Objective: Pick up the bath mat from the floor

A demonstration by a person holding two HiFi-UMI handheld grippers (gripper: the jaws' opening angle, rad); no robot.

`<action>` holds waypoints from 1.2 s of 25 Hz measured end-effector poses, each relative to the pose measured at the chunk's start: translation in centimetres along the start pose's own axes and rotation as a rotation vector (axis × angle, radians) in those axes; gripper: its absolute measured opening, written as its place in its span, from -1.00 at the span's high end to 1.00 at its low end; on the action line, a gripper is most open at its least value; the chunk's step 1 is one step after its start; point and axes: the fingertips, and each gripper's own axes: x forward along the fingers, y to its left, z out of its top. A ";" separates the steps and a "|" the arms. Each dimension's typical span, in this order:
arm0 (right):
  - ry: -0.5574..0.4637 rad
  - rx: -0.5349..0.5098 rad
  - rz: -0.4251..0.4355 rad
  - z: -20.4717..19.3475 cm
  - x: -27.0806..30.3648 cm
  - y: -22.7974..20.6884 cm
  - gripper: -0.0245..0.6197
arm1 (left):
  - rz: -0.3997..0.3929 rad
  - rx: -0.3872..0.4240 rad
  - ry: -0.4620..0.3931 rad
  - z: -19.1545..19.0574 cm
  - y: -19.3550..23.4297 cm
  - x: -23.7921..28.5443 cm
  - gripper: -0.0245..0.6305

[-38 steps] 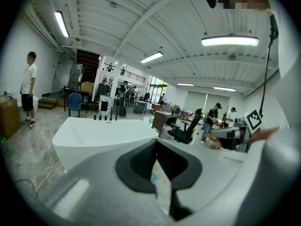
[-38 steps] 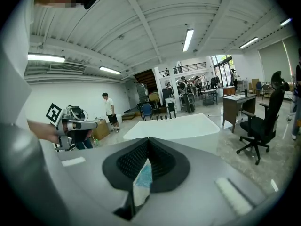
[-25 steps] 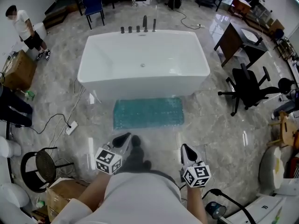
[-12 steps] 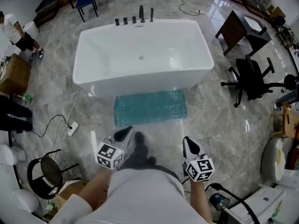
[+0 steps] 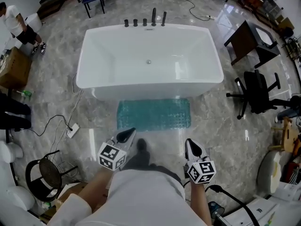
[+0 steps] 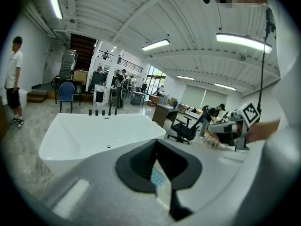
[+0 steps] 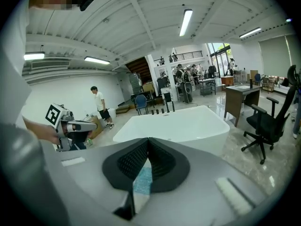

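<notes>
A teal, bumpy bath mat [image 5: 154, 114] lies flat on the marble floor just in front of the white bathtub [image 5: 149, 60]. My left gripper [image 5: 128, 134] is held near its front left corner, short of it, jaws shut and empty. My right gripper [image 5: 189, 145] is shut and empty too, off the mat's front right corner. A sliver of the teal mat [image 6: 158, 177] shows through the slit under the left gripper's closed tips, and the mat [image 7: 142, 178] shows the same way in the right gripper view.
A black office chair [image 5: 259, 91] and a dark desk [image 5: 248, 40] stand to the right. A power strip with cable [image 5: 71, 130] lies on the floor at left, near a round stool [image 5: 43, 171] and a cardboard box [image 5: 13, 68]. A person [image 5: 18, 25] stands far left.
Both grippers and the head have come forward toward the tub; the mat now lies closer to the gripper tips. Both jaws stayed shut.
</notes>
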 end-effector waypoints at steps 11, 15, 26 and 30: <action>0.042 -0.019 0.022 2.1 6.3 1.3 0.91 | 0.035 -0.027 -0.019 2.3 6.5 1.0 0.92; 0.050 -0.034 0.034 2.8 7.0 1.4 0.91 | 0.059 -0.040 -0.028 2.7 7.2 0.7 0.92; 0.075 -0.070 0.110 4.3 7.7 -3.7 0.91 | 0.178 -0.078 -0.036 2.9 6.3 2.8 0.92; 0.081 -0.082 0.167 5.0 7.4 -6.3 0.91 | 0.228 -0.097 -0.050 3.4 4.5 4.1 0.92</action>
